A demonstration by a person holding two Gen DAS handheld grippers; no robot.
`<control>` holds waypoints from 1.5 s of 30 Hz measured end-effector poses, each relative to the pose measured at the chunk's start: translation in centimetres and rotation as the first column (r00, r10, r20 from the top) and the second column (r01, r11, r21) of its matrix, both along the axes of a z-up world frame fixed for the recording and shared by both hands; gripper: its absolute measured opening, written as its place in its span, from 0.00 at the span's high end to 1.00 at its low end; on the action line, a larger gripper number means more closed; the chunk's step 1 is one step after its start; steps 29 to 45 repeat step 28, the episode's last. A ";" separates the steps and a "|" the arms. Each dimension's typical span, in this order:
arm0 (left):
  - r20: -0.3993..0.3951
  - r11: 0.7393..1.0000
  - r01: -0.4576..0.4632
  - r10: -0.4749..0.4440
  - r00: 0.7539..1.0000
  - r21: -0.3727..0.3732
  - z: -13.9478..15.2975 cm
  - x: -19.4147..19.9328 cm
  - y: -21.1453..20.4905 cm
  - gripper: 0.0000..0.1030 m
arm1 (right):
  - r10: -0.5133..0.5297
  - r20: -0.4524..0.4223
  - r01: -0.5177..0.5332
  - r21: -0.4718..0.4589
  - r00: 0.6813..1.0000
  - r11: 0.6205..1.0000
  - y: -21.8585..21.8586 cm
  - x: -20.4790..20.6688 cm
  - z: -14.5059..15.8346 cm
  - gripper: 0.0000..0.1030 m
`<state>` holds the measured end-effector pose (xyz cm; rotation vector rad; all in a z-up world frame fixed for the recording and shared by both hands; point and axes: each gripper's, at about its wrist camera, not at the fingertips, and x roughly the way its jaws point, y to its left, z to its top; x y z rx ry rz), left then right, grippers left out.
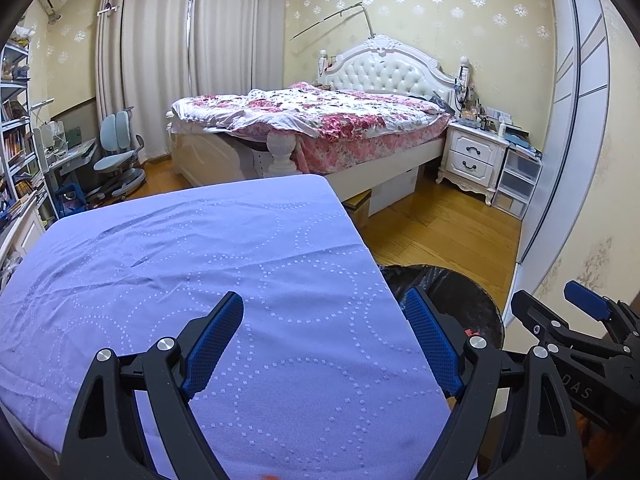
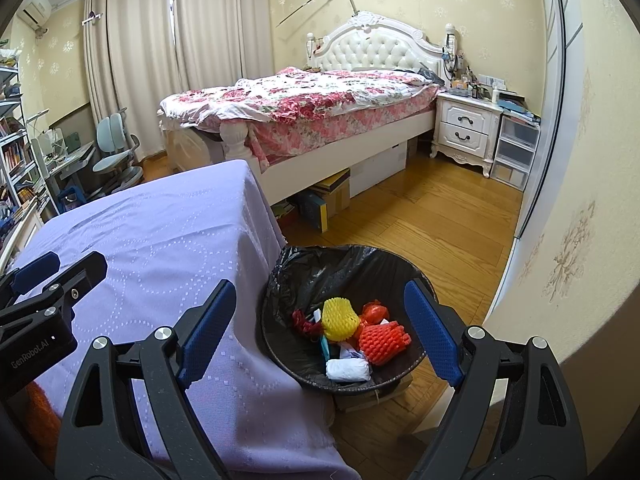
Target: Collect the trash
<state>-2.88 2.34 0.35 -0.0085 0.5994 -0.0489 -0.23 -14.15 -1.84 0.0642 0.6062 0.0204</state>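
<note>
Left gripper [image 1: 324, 344] and right gripper [image 2: 320, 332] are held spread, nothing gripped. Trash bin [image 2: 280, 280] is seen below the right gripper, foam nets [image 2: 340, 318] inside.

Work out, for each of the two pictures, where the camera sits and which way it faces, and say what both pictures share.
Left wrist view: sits on the left gripper, facing forward and down over the purple cloth; its open fingers and the right gripper show.
Right wrist view: sits on the right gripper, facing forward and down at the trash bin beside the cloth; its open fingers and the left gripper show.
Shared: cloth, bin, bed, nightstand.
</note>
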 end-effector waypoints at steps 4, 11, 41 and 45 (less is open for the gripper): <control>-0.003 1.000 -0.008 0.008 1.000 -0.003 0.0 0.0 0.1 0.17 | 0.000 0.000 0.000 -0.001 1.000 1.000 0.0 0.0 0.0 0.18; 0.003 1.000 -0.013 0.013 1.000 -0.026 -0.1 0.0 0.5 0.16 | 0.002 -0.001 -0.002 -0.003 1.000 1.000 0.2 0.0 -0.1 0.18; -0.067 0.994 -0.112 0.112 0.991 0.002 -2.1 2.3 4.8 0.14 | 0.073 -0.038 -0.074 -0.019 0.997 0.997 3.0 0.9 -0.7 0.18; -0.067 0.994 -0.112 0.112 0.991 0.002 -2.1 2.3 4.8 0.14 | 0.073 -0.038 -0.074 -0.019 0.997 0.997 3.0 0.9 -0.7 0.18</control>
